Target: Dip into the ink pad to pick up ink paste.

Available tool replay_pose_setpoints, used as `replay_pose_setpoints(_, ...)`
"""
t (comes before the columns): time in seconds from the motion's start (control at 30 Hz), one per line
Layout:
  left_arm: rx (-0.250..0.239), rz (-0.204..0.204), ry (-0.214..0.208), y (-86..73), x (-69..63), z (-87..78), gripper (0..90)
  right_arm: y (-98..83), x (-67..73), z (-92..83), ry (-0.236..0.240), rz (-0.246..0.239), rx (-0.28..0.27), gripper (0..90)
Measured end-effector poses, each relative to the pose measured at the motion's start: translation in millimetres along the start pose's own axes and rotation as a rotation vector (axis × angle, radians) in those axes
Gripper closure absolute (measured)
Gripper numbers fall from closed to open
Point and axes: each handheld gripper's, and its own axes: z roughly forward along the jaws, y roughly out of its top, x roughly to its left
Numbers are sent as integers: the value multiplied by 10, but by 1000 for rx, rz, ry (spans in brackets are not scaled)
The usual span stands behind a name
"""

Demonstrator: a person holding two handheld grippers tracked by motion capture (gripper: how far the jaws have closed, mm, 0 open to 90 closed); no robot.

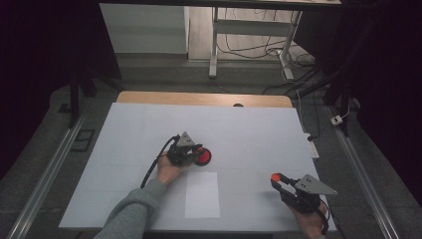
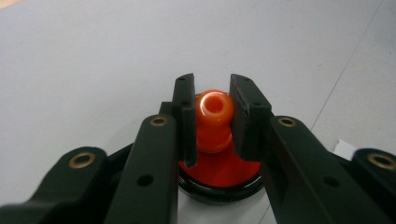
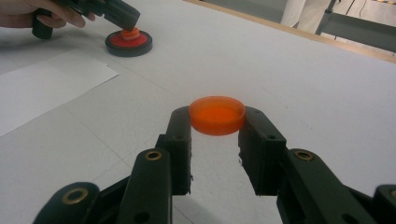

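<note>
Orange knob (image 2: 214, 116) on black-rimmed red disc (image 2: 224, 175)

The left claw (image 2: 212, 114) squeezes an orange knob (image 2: 214, 116). The knob stands on a round red and black base (image 2: 219, 179) on the white bench (image 2: 93, 60).

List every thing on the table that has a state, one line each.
Left gripper: shut on the orange knobbed stamp.
Orange knobbed stamp: upright in the round black-rimmed red ink pad.
Right gripper: shut on the orange round lid, held level.
White paper sheet: flat, untouched.
</note>
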Motion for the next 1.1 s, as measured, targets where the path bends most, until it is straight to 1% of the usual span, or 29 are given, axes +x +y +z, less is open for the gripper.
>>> replay_pose_setpoints(0.07,-1,-7,-4,6,5,-1,731,1,0,-1,0,0,-1,649)
replay_pose_setpoints(0.1,-9,-12,-6,2,9,-3,730,2,-2,-2,0,-1,-1,648)
replay_pose_setpoints(0.13,-26,-12,-21,-6,15,-8,730,3,-3,-4,0,0,-2,649)
replay_pose_setpoints(0.2,-69,-37,-32,26,31,-64,730,11,-3,-15,2,-1,-6,649)
replay_pose_setpoints(0.23,-93,-43,-39,57,34,-109,730,15,-3,-22,3,0,-12,649)
replay_pose_setpoints(0.33,-128,-44,-52,128,9,-212,729,19,-7,-32,1,-3,-16,648)
replay_pose_setpoints(0.53,-142,-42,-68,185,-27,-297,728,21,1,-23,11,-6,-15,649)
replay_pose_setpoints(0.63,-166,-47,-76,204,-21,-357,728,19,1,-17,12,-6,-12,649)
replay_pose_setpoints(0.7,-174,-46,-76,212,-21,-399,727,14,-4,-10,13,-5,-9,648)
replay_pose_setpoints(0.87,-176,-54,-91,217,-10,-497,727,9,-9,3,15,-7,-5,648)
replay_pose_setpoints(1.0,-170,-49,-110,226,-17,-561,727,10,-4,6,16,-9,-5,649)
replay_pose_setpoints(1.1,-177,-51,-118,226,-8,-594,727,10,-3,7,17,-9,-5,648)
